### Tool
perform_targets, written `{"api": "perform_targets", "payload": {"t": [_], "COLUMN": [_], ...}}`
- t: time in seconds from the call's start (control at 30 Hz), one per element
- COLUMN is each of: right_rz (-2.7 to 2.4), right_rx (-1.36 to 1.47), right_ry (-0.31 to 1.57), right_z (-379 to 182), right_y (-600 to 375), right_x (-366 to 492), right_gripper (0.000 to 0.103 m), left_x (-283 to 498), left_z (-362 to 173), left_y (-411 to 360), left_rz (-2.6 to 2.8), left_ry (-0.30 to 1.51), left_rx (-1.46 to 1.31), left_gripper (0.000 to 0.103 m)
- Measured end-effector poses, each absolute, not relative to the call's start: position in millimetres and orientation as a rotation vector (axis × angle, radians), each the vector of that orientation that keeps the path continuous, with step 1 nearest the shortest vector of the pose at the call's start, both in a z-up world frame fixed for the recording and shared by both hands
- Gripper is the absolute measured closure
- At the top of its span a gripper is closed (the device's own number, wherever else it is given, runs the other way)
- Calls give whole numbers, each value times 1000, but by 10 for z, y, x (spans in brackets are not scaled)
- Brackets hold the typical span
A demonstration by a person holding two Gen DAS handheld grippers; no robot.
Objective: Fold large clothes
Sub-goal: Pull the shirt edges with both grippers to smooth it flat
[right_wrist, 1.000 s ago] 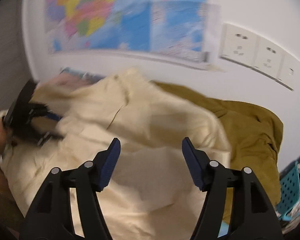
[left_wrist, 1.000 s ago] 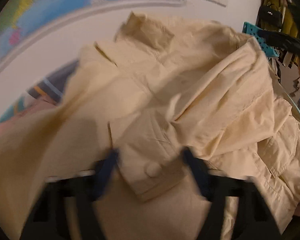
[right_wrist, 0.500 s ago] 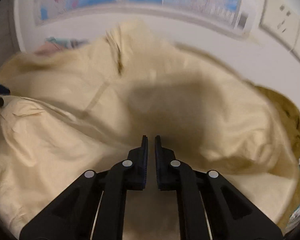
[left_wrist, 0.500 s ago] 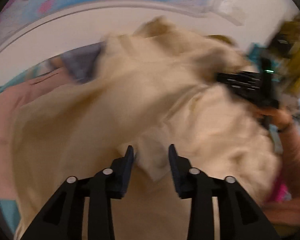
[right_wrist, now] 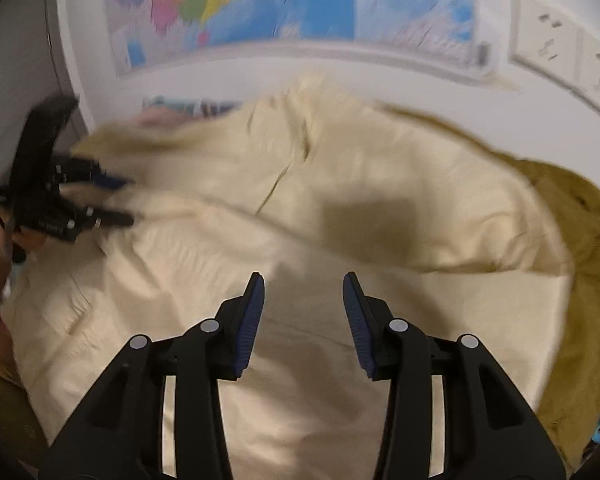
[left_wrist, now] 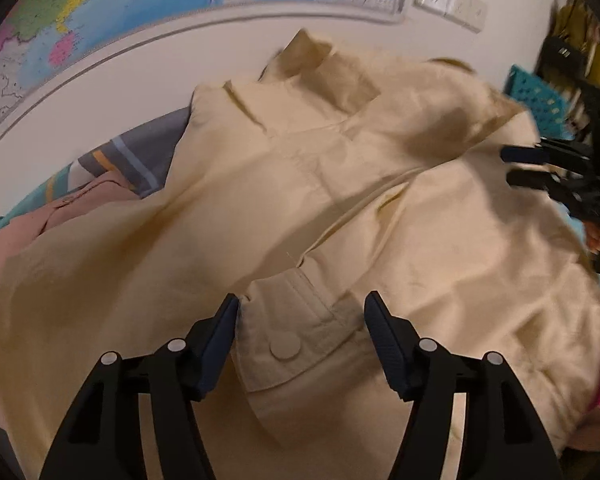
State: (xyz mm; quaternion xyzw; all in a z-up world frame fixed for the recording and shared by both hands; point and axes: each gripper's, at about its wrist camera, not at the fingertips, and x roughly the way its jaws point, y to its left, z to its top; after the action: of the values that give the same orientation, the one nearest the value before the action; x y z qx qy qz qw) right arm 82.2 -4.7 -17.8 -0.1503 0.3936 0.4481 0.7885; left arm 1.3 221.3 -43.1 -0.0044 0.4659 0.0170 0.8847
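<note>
A large cream jacket [left_wrist: 340, 184] lies spread over a heap, its collar toward the wall. Its buttoned cuff [left_wrist: 296, 340] lies between the fingers of my left gripper [left_wrist: 302, 304]. The jaws are opening and the pads do not press on it. In the right wrist view the same jacket [right_wrist: 340, 208] fills the middle. My right gripper [right_wrist: 304, 280] hangs just over its flat cloth, jaws opening, nothing clamped. Each gripper also shows in the other's view: the right gripper [left_wrist: 507, 167] at the jacket's right edge, the left gripper [right_wrist: 124, 200] at its left edge.
An olive garment [right_wrist: 580, 240] lies under the jacket on the right. Grey striped cloth [left_wrist: 140, 152] and a pink garment [left_wrist: 60, 216] lie to the left. Behind is a wall with a world map [right_wrist: 300, 0] and sockets [left_wrist: 448, 0]. A teal basket [left_wrist: 536, 90] stands at the far right.
Half a second ago the left jaws stood narrow around the cuff and the right jaws were shut. Both have now spread apart, and the jacket lies flatter.
</note>
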Motion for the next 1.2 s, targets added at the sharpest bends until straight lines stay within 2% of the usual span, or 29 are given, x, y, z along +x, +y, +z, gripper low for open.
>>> {"api": "perform_targets", "payload": {"t": [0.17, 0.43, 0.57, 0.73, 0.93, 1.1, 1.13, 1.17, 1.2], "right_rz": [895, 979, 1082, 1071, 1116, 1149, 1156, 1164, 1173], "right_rx": [-430, -380, -410, -434, -378, -392, -402, -406, -408], "right_ry": [937, 846, 851, 957, 935, 922, 918, 917, 917], "right_z": [-593, -166, -178, -452, -260, -152, -149, -151, -145], "right_y": [284, 300, 531, 676, 572, 563, 584, 618, 633], "right_x": [889, 612, 415, 438, 288, 23, -33, -67, -104], "right_gripper": [66, 63, 55, 55, 52, 48, 47, 47, 47], "left_x": [116, -735, -1239, -1641, -1920, -1980, -1977, -1967, -1966], "left_z": [-572, -111, 46, 19, -107, -246, -286, -325, -345], "left_y": [2292, 2334, 2494, 2893, 3393, 3446, 3452, 3475, 3483], "left_rz": [110, 162, 287, 462, 495, 417, 388, 358, 345], "left_ry": [999, 808, 772, 820, 940, 1012, 1025, 1037, 1045], "left_rx": [8, 59, 73, 79, 63, 141, 145, 136, 125], "left_gripper": [40, 39, 35, 35, 35, 37, 47, 69, 82]}}
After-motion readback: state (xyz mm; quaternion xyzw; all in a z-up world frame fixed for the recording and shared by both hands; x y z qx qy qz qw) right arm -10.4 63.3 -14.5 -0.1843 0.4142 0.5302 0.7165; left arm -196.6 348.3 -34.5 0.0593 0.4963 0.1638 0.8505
